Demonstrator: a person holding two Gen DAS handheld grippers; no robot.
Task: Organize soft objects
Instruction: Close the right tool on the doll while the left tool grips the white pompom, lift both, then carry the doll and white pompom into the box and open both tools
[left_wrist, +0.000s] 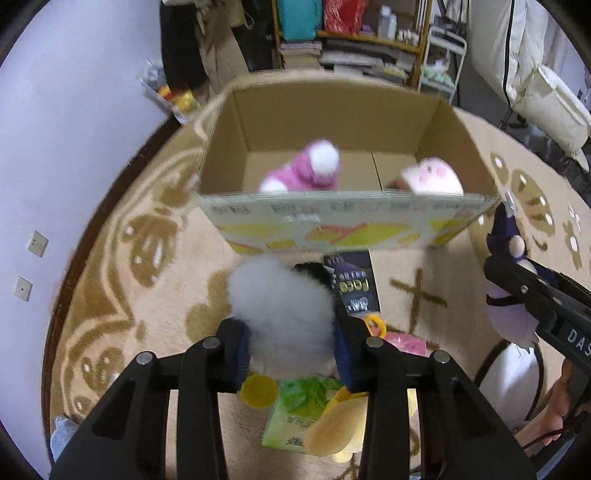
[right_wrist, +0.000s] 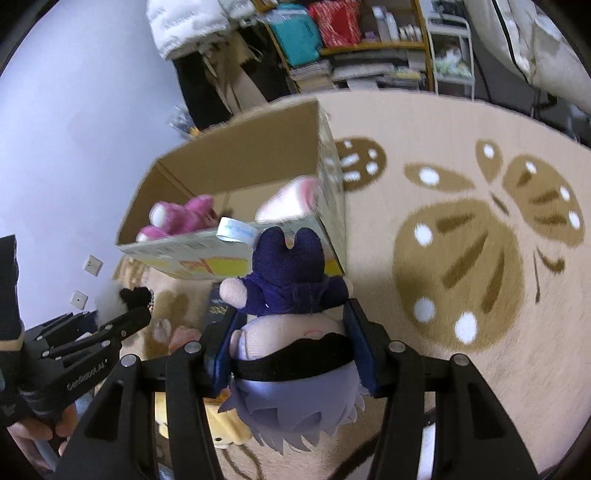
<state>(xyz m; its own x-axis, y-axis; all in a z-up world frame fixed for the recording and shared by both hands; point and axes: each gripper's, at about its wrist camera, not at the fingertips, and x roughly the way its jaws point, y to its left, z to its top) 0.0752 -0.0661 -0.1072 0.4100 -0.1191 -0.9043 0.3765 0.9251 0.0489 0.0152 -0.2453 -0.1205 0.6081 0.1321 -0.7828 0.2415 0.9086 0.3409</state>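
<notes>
Behind the box wall (left_wrist: 347, 218), two plush toys (left_wrist: 303, 173) half hidden.

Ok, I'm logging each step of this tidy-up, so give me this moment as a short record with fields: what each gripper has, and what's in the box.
left gripper: shut on a white fluffy toy
right gripper: shut on a doll with lilac hair and dark blue clothes, held by the head
cardboard box: open, on the carpet
in the box: pink plush toy, pink-and-white plush toy
</notes>
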